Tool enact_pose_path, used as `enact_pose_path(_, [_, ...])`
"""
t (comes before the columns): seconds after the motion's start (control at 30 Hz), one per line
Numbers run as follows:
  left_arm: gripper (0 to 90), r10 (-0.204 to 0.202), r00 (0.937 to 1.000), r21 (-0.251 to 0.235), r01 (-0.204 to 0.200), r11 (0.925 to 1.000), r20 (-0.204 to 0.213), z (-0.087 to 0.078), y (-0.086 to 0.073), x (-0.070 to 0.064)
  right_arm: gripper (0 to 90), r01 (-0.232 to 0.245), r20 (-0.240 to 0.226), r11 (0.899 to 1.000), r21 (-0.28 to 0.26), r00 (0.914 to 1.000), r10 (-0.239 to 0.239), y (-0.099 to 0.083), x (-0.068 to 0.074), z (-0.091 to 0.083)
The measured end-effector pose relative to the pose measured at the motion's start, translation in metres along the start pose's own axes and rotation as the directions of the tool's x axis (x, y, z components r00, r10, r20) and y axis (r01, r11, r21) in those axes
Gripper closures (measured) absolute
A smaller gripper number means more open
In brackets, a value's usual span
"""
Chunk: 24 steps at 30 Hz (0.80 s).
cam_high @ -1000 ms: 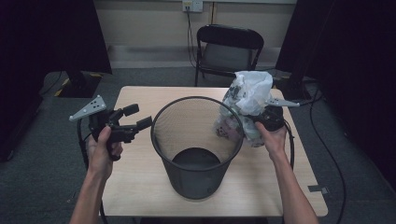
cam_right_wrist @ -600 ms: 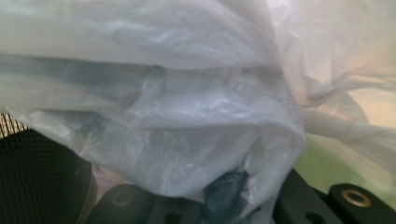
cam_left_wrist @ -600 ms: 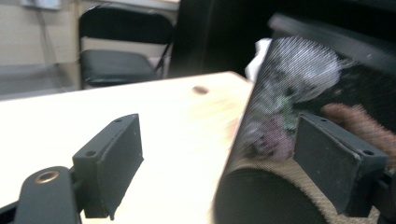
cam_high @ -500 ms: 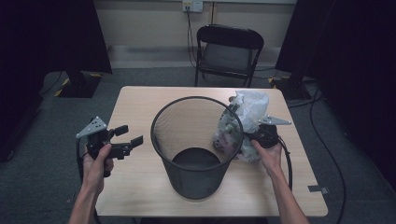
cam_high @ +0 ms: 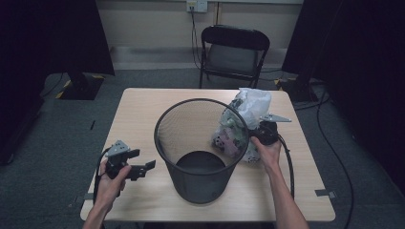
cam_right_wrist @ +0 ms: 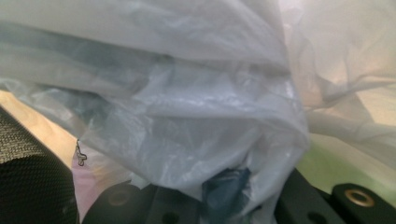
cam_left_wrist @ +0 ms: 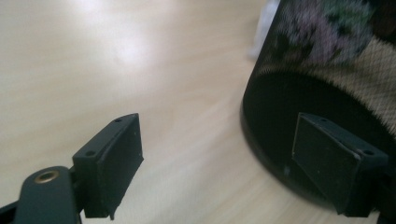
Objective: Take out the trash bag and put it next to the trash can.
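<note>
Right tool (cam_high: 255,138) is clamped on a clear plastic bag (cam_high: 246,117) stuffed with mixed trash. The bag stands on the surface (cam_high: 143,102) just right of the black mesh bin (cam_high: 200,150), pressed against the bin's outer wall, its top rising a little above the rim. Coloured scraps inside show through the plastic and through the mesh. In the right gripper view crumpled bag film (cam_right_wrist: 187,112) is bunched between the closed jaws at the bottom edge, a dark blue bit (cam_right_wrist: 224,186) of content sits right at the grip, and the mesh bin wall (cam_right_wrist: 28,177) is at lower left. The person's right hand (cam_high: 268,148) holds that tool from behind, cable trailing back along the forearm.

Left tool (cam_high: 138,164) has its jaws wide apart, holding nothing. It hovers low over the surface at the front left, near the bin's base but apart from it. In the left gripper view the two black pads are well separated, bare wood between them, and the bin (cam_left_wrist: 327,93) stands ahead on the right with the bag's colours seen through its mesh. Left hand (cam_high: 112,179) grips that tool.

A folding chair (cam_high: 234,52) stands beyond the far edge of the surface.
</note>
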<state>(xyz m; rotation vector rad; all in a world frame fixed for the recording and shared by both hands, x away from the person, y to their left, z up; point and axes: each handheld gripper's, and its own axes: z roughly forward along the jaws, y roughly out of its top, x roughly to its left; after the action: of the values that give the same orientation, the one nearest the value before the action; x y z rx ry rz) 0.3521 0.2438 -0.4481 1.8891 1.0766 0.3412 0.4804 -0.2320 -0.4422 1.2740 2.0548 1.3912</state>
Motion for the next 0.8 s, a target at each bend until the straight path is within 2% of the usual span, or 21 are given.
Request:
enact_pose_path(0.03, [15.5,-0.004,1.0,0.021,0.004,0.9998,-0.006,0.003,-0.004,0.0,84.6,-0.009,-0.004,1.0,-0.004,1.0,0.009,0.001,-0.001,0.001])
enact_pose_path(0.13, [15.5,-0.015,0.9993,0.046,0.017,0.9988,-0.035,0.013,-0.017,-0.001,82.5,-0.021,-0.003,1.0,-0.013,0.9998,0.021,0.006,-0.003,0.004])
enact_pose_path(0.2, [15.5,-0.008,0.9996,0.069,0.01,0.9975,-0.028,0.02,-0.025,-0.001,81.0,-0.022,-0.008,1.0,-0.014,0.9997,0.022,0.01,-0.003,0.005])
enact_pose_path(0.27, [15.6,-0.01,0.9999,0.135,0.011,0.9908,-0.006,0.029,-0.033,-0.001,80.0,-0.014,-0.009,1.0,-0.013,0.9999,0.013,0.013,-0.003,0.005])
enact_pose_path(0.3, [15.8,-0.009,0.9998,0.154,0.012,0.9879,-0.02,0.031,-0.036,-0.002,78.9,-0.01,-0.007,1.0,-0.014,0.9999,0.01,0.015,-0.003,0.005])
enact_pose_path(0.37, [15.3,-0.009,0.9994,0.123,0.013,0.9924,-0.032,0.033,-0.039,-0.004,76.2,-0.019,-0.02,0.999,-0.027,0.9996,0.018,0.016,-0.003,0.003])
enact_pose_path(0.4, [15.3,-0.01,0.9994,0.119,0.014,0.9928,-0.032,0.033,-0.039,-0.004,74.0,-0.023,-0.032,0.999,-0.03,0.9992,0.022,0.016,-0.002,0.002])
enact_pose_path(0.47, [15.6,0.011,0.9979,0.117,-0.004,0.9931,-0.063,0.034,-0.04,-0.004,69.4,-0.025,-0.037,0.999,-0.033,0.999,0.024,0.016,0.0,0.0])
enact_pose_path(0.5, [15.6,0.032,0.9964,0.12,-0.022,0.9925,-0.078,0.034,-0.04,-0.004,66.4,-0.029,-0.042,0.999,-0.035,0.9988,0.027,0.015,0.002,-0.001])
enact_pose_path(0.57, [15.5,0.046,0.9939,0.115,-0.035,0.9928,-0.1,0.035,-0.042,-0.006,56.9,-0.046,-0.048,0.998,-0.047,0.9979,0.044,0.014,0.004,-0.004])
enact_pose_path(0.6, [15.3,0.079,0.9898,0.132,-0.063,0.9892,-0.118,0.037,-0.042,-0.009,46.9,-0.059,-0.047,0.997,-0.058,0.9973,0.056,0.013,0.006,-0.009])
enact_pose_path(0.67, [14.6,0.127,0.9813,0.155,-0.105,0.9824,-0.145,0.039,-0.041,-0.013,35.0,-0.069,-0.04,0.996,-0.054,0.9969,0.067,0.014,0.008,-0.013])
enact_pose_path(0.7, [13.3,0.127,0.9813,0.155,-0.105,0.9824,-0.145,0.039,-0.041,-0.013,35.0,-0.069,-0.04,0.996,-0.054,0.9969,0.067,0.014,0.008,-0.013])
enact_pose_path(0.8, [13.1,0.122,0.9821,0.155,-0.1,0.9829,-0.144,0.04,-0.041,-0.013,24.6,-0.083,-0.034,0.995,-0.054,0.9962,0.081,0.015,0.011,-0.02])
